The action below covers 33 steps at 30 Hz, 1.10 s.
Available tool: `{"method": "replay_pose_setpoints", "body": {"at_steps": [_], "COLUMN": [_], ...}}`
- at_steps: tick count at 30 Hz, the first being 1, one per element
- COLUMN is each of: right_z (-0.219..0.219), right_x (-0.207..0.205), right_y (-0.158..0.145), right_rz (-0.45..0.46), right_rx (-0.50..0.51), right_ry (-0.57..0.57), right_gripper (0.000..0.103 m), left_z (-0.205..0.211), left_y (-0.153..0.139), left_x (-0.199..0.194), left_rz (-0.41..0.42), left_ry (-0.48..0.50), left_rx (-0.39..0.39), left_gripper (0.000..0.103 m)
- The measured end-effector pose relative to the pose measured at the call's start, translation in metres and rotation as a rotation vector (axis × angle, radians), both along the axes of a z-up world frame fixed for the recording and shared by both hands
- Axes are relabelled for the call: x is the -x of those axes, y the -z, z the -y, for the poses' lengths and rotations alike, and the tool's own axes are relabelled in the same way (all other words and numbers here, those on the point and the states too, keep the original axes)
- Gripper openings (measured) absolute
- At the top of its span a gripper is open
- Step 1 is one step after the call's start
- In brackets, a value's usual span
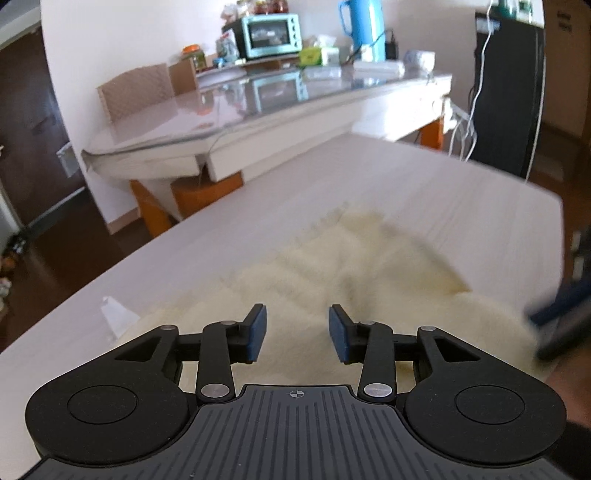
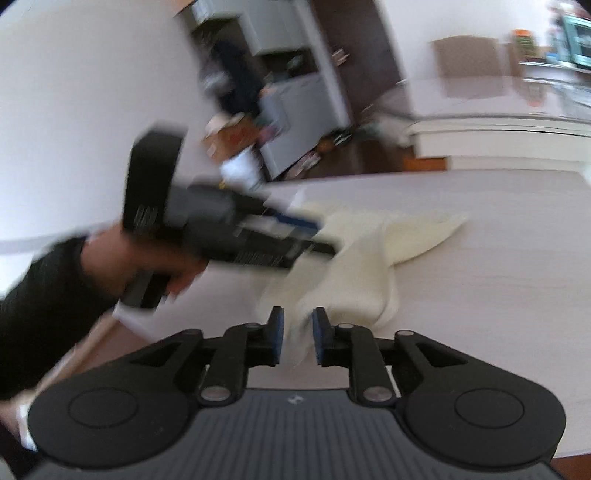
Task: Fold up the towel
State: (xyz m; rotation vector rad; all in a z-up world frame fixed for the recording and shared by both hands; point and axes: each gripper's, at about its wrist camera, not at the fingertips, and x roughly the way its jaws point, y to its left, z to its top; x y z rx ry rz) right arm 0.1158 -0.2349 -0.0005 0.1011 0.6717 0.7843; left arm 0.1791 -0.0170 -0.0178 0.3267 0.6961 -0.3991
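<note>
The towel [image 1: 332,280], cream-coloured and rumpled, lies bunched on the pale wood-grain table [image 1: 461,192], with one pointed corner stretched flat toward the far edge in the right wrist view. The left gripper [image 1: 297,334] hovers over the near part of the cloth with its blue-padded jaws spread apart; nothing sits between the pads, and the towel shows beneath the gap. The right gripper [image 2: 297,338] has its jaws at a narrower spacing, parted rather than clenched; a fold of the towel rises up to the gap, though motion blur prevents telling whether the pads touch the cloth. In the right wrist view the left gripper appears again from the side, held by a hand [image 2: 147,258] emerging from a dark sleeve [image 2: 48,295], its fingers reaching over the towel's upper edge. Behind the work surface stands a second table [image 1: 258,122] with a glossy top (it mirrors the items placed on it). That table carries a teal toaster oven [image 1: 271,35], a blue jug [image 1: 364,24], a green tissue box [image 1: 314,55] with white tissue protruding from its opening, and a jar [image 1: 194,55] with an orange lid; the jar's contents cannot be made out. A chair back [image 1: 136,90] stands at its far side.
</note>
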Motion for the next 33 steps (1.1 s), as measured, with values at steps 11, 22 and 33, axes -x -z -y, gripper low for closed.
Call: {"method": "replay_pose_setpoints", "body": {"at_steps": [11, 22, 33], "right_z": [-0.015, -0.030, 0.013], "right_x": [-0.024, -0.047, -0.016], "right_y": [0.032, 0.029, -0.013], "right_rz": [0.077, 0.035, 0.146], "right_rx": [0.203, 0.148, 0.413], "right_ry": [0.005, -0.010, 0.158], "right_gripper": [0.038, 0.007, 0.011], "left_z": [-0.013, -0.020, -0.003], "left_y": [0.010, 0.011, 0.011], "left_x": [-0.018, -0.024, -0.020], "left_rz": [0.014, 0.016, 0.065], "left_ry": [-0.049, -0.053, -0.059], "left_rx": [0.008, 0.023, -0.059], "left_gripper": [0.052, 0.057, 0.057]}}
